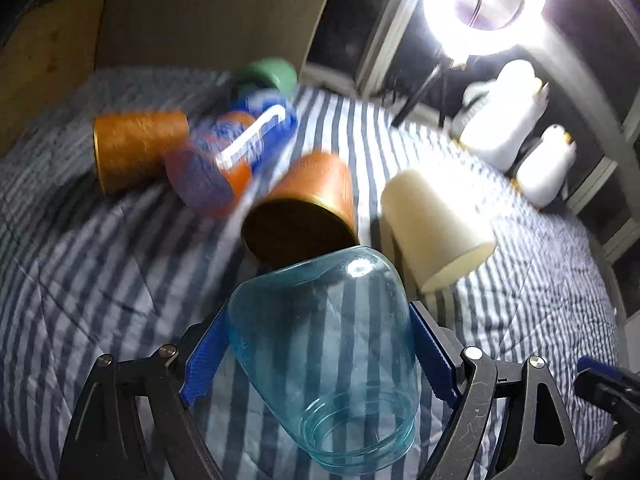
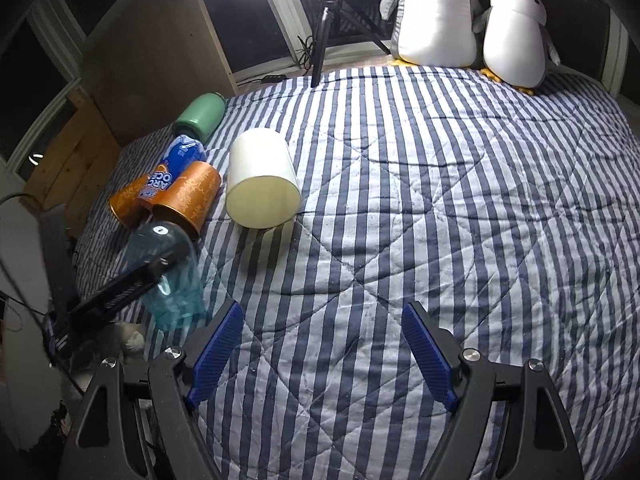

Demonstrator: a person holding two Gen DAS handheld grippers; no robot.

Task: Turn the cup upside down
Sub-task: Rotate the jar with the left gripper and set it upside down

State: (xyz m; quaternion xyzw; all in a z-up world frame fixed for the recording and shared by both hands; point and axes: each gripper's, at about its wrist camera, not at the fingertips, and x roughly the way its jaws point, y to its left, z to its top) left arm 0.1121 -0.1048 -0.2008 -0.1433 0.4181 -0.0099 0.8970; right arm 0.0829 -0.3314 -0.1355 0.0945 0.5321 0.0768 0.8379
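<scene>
Over striped bedspread, left tongs clamp clear blue cup, right tongs wide, blue bottle at ten o'clock reading "ARC".

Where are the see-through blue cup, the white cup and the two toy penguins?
Blue cup (image 1: 324, 332), left wrist view: middle of its clear wall.
White cup (image 2: 260, 172), right wrist view: its side.
Toy penguins (image 2: 436, 16), right wrist view: white belly of the bigger one.

Dim room; ring light glares; left view motion-blurred; fisheye edges dark.
</scene>
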